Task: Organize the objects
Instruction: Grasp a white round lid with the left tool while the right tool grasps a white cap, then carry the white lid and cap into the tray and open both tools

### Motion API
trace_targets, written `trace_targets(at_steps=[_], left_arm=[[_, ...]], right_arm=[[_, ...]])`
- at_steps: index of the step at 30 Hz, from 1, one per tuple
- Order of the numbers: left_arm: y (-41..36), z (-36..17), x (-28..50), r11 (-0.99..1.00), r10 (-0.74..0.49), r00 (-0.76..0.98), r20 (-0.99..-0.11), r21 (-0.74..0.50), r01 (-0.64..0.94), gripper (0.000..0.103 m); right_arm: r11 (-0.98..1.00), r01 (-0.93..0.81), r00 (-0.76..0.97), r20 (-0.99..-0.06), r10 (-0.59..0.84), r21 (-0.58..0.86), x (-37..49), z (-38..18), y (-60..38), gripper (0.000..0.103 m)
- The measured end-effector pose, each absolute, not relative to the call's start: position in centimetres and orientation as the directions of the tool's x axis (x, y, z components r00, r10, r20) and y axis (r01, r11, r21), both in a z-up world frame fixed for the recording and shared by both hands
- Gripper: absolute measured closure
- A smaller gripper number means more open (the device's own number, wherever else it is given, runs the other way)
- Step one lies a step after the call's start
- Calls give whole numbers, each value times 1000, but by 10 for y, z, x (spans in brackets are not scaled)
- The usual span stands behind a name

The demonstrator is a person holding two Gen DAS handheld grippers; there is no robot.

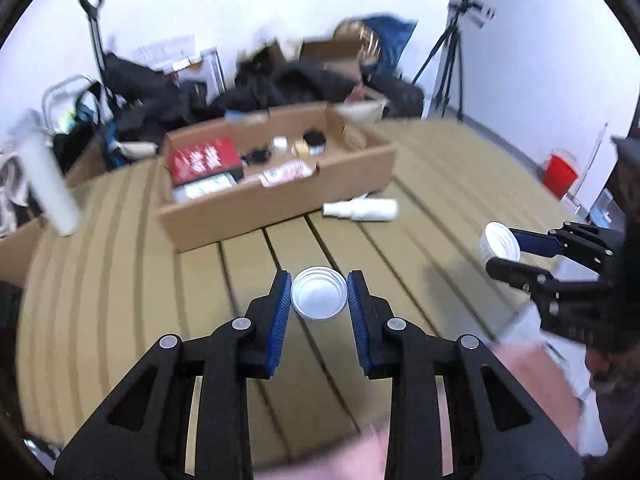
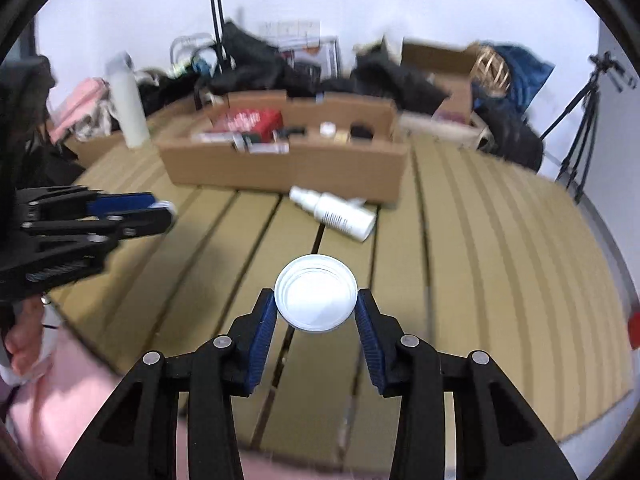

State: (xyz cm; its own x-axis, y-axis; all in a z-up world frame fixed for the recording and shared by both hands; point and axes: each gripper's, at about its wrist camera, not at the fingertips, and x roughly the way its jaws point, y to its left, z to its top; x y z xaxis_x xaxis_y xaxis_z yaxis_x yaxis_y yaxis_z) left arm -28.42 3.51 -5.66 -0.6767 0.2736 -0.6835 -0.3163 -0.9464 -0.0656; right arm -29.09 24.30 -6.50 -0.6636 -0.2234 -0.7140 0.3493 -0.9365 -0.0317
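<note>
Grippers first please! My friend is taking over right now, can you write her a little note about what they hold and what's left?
Left gripper: shut on a small silvery lid, held above the table.
Right gripper: shut on a white lid, also in the air.
Cardboard box: already holds several small items.
White spray bottle: lying on the table in front of the box.
Left to do: probably both lids and the bottle.

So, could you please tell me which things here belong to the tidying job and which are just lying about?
Job:
- clear jar in left gripper
- white lid in right gripper
- spray bottle
- cardboard box

Lying about:
- tripod
- black clothes
- red bucket
</note>
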Motion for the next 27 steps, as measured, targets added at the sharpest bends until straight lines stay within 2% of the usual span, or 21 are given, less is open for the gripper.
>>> trace_targets(at_steps=[2, 5, 11, 15, 18, 22, 25, 27], left_arm=[[22, -36, -246, -954, 272, -667, -694, -103, -282, 78], [6, -19, -177, -934, 348, -647, -679, -190, -303, 78], [1, 5, -103, -919, 393, -690, -608, -229, -321, 78], [6, 11, -100, -936, 347, -712, -611, -176, -306, 78], [4, 8, -105, -929, 368, -701, -611, -201, -312, 78], [3, 0, -130, -918, 393, -644, -657, -239, -316, 78], [0, 26, -169, -909, 406, -622, -670, -223, -353, 78], [-5, 59, -204, -900, 416, -616, -669, -208, -382, 78]], right_arm=[[-939, 341, -680, -701, -216, -41, -257, -46, 255, 59], [-940, 333, -696, -693, -190, -77, -201, -29, 265, 59], [-917, 399, -667, -694, -270, -27, -121, -17, 257, 59], [-903, 425, -689, -668, -281, -59, -113, -11, 243, 59], [-907, 417, -685, -675, -274, -54, -114, -16, 244, 59], [-912, 408, -671, -689, -273, -36, -126, -21, 251, 59], [-909, 411, -690, -674, -263, -66, -149, -2, 254, 59], [-889, 451, -698, -654, -293, -83, -180, 34, 257, 59]])
